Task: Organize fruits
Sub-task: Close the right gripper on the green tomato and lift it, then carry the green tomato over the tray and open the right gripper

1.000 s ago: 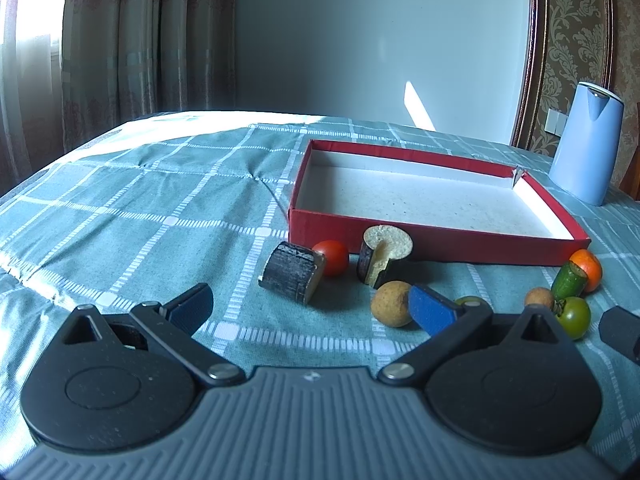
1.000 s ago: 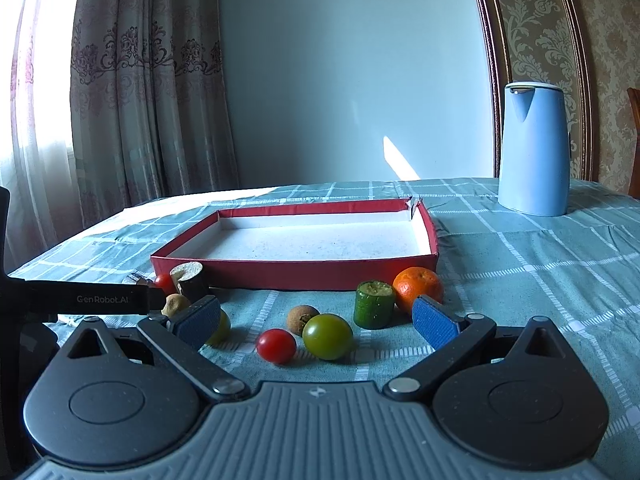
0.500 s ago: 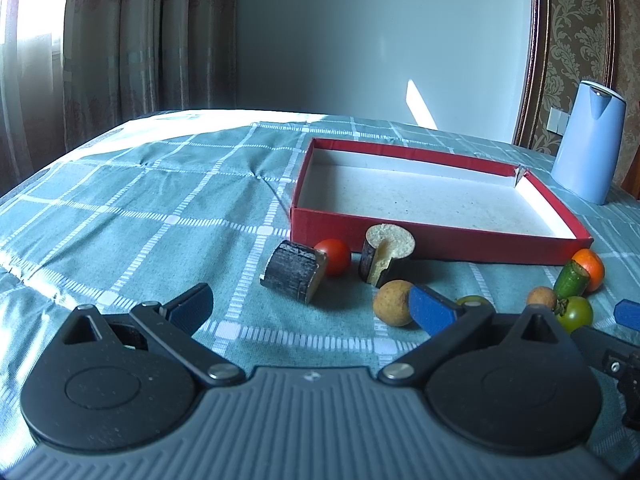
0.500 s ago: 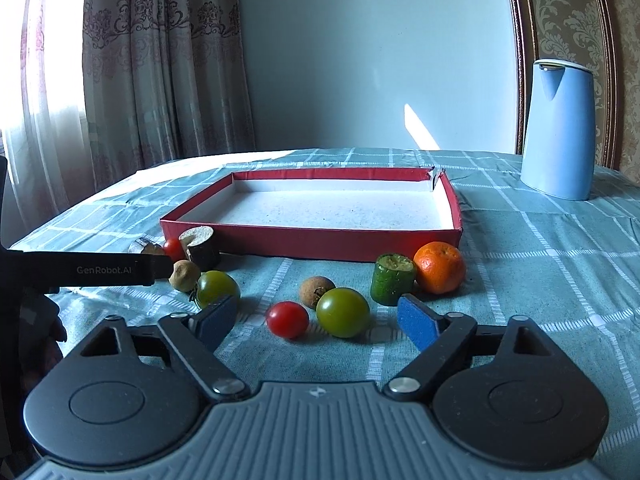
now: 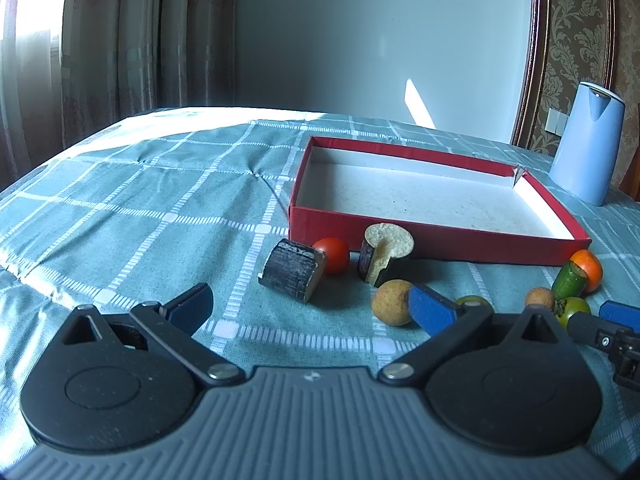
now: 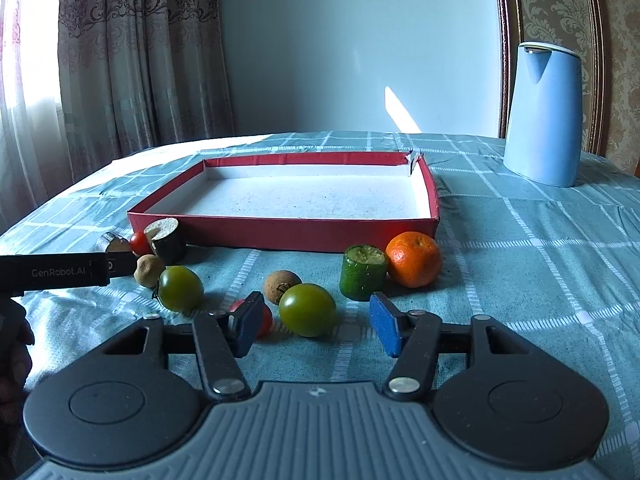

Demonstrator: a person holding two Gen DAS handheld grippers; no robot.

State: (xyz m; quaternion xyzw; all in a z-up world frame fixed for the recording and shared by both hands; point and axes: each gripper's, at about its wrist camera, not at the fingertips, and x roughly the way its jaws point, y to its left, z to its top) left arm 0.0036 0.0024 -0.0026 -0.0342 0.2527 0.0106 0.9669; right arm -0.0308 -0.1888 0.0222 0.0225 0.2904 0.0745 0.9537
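Note:
A red box (image 6: 288, 232) with a white inside stands empty on the checked cloth; it also shows in the left wrist view (image 5: 440, 240). In front of it lie an orange (image 6: 414, 259), a green cucumber piece (image 6: 363, 278), a green tomato (image 6: 307, 310), a brown longan (image 6: 280, 286), a red tomato (image 6: 264, 320), a second green tomato (image 6: 180, 289) and dark eggplant pieces (image 5: 294, 270). My right gripper (image 6: 314, 330) is open, its fingers either side of the green tomato, just short of it. My left gripper (image 5: 310, 308) is open and empty, near a tan longan (image 5: 392, 307).
A light blue kettle (image 6: 542, 114) stands at the back right of the table. Curtains (image 6: 120, 60) hang at the left behind the table. The left gripper's body (image 6: 56, 272) reaches in from the left of the right wrist view.
My right gripper has moved forward and left towards the green tomato, and its fingers have narrowed somewhat. The left gripper has hardly moved.

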